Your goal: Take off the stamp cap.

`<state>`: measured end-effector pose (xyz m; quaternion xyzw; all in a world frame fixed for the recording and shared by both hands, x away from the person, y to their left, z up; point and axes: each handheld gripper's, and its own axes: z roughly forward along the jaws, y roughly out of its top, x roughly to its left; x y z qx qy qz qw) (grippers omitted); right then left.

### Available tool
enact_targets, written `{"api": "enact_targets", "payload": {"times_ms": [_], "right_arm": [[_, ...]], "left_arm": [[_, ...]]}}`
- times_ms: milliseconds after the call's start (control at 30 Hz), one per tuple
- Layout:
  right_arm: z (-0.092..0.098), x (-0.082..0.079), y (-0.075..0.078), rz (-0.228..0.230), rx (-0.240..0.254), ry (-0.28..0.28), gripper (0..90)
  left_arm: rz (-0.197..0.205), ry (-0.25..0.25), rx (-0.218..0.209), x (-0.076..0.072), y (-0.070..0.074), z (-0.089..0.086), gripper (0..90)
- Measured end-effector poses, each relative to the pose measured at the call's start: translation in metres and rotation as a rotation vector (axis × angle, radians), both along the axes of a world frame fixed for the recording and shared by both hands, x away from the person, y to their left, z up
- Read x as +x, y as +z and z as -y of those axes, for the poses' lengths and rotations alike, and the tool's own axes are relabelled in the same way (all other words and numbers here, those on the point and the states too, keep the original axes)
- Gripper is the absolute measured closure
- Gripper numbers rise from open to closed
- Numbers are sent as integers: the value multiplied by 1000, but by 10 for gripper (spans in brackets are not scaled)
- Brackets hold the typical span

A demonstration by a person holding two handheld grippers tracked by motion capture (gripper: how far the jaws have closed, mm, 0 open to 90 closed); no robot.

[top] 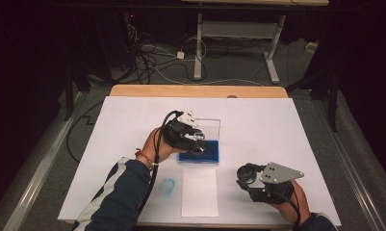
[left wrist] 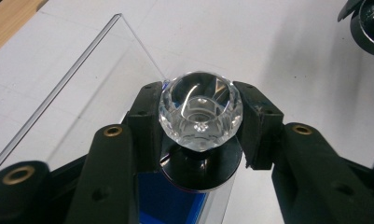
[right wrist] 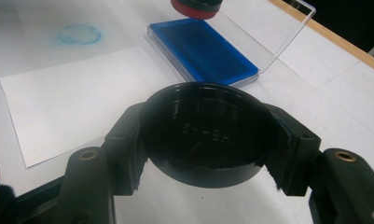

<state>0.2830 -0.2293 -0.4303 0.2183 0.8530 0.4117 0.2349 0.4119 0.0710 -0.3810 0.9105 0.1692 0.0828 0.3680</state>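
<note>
Left hand-held gripper [left wrist: 201,116] gripped the stamp [left wrist: 201,114] by its crystal knob over the blue ink pad [top: 199,150]; it should press down level and evenly, while the right hand-held gripper [right wrist: 205,140] clamped the black cap [right wrist: 205,133] near right.

The round black cap [right wrist: 205,135] has small raised marks pressed into its inside floor. They look like numbers or letters in a short row, maybe with a dash in the middle, but they are too faint and blurry to read for sure. No other words, numbers or signs can be read.
</note>
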Motion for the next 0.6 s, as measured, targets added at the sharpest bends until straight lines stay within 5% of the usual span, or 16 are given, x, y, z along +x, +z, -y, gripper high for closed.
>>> {"api": "enact_targets", "payload": {"times_ms": [600], "right_arm": [[2,1,0,6,-1,-17,390]], "left_arm": [[-26,4,-31,3,-14,2,541]]}}
